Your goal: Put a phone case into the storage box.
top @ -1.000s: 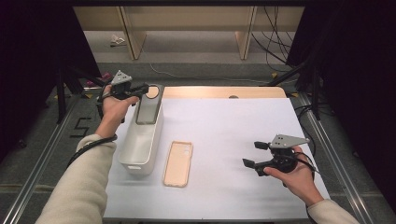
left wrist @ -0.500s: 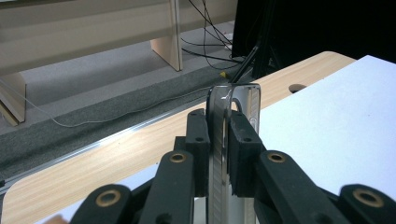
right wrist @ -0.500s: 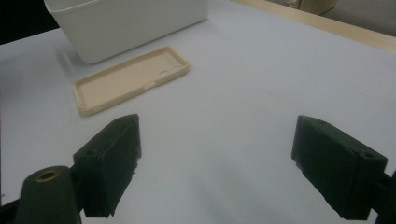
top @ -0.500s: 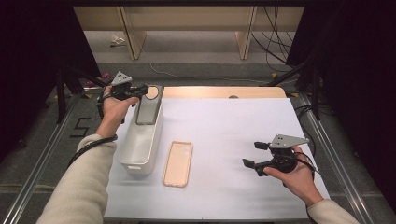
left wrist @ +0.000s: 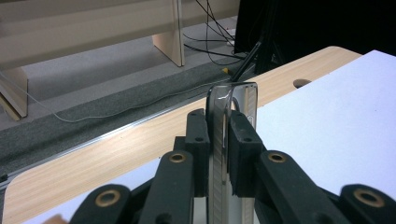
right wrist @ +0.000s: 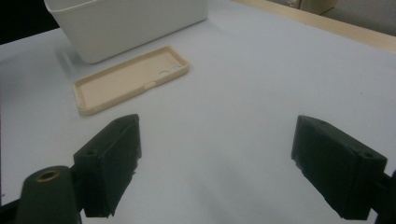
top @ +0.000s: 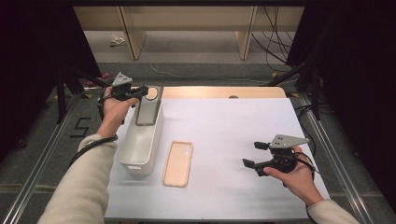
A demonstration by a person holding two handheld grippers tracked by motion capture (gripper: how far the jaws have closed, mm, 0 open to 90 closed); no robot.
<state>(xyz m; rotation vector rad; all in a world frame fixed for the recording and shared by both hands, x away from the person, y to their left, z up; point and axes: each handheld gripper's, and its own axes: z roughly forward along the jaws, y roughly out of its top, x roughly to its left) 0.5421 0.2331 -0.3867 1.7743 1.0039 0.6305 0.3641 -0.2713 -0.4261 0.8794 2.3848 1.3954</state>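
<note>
In the high view my left gripper (top: pixel 142 89) is shut on the far end of a dark grey phone (top: pixel 148 108). The phone lies tilted over the far end of a white bin (top: pixel 135 161). In the left gripper view the jaws pinch the phone (left wrist: pixel 227 100) edge-on, with its shiny rim rising above them. A beige phone case (top: pixel 178 163) lies open side up on the white sheet, just right of the bin. My right gripper (top: pixel 251 154) hovers open at the right of the sheet, pointing left. Its view shows the case (right wrist: pixel 130 79) and the bin (right wrist: pixel 126 23) ahead.
A white sheet (top: pixel 233 130) covers most of the wooden table (top: pixel 210 92). Metal rails (top: pixel 327 149) run along both sides of the table. Cables lie on the floor beyond the far edge. Bare sheet lies between the case and my right gripper.
</note>
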